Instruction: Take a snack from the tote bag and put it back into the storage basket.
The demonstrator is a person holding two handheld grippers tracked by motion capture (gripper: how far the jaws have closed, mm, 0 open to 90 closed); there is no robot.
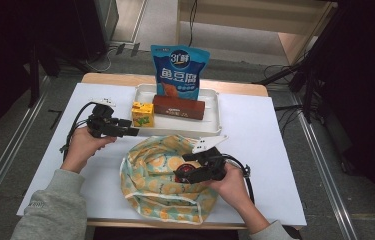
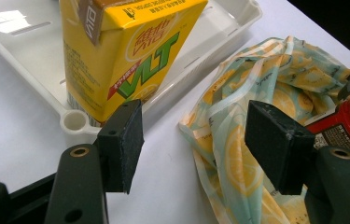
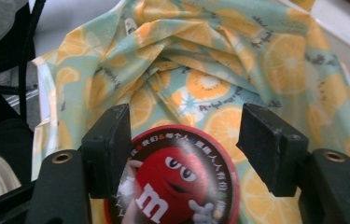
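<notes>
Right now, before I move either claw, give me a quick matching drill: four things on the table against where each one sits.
Things:
1. yellow juice carton
2. blue snack bag
3. red M&M's tin
4. brown box

Places:
A. on the fruit-print cloth bag, between the right claw's pads
B. standing at the tray's far edge
C. tray's left end
D. lying in the tray's middle

Pairs: 1-C, 2-B, 3-A, 4-D

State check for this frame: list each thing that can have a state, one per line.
Round red M&M's tin: between the right gripper's open jaws, over the bag.
Lemon-print cloth bag: crumpled, mouth open.
Yellow juice carton: upright in the white plastic tray.
Blue snack pouch: upright.
Left gripper: open, empty.
</notes>
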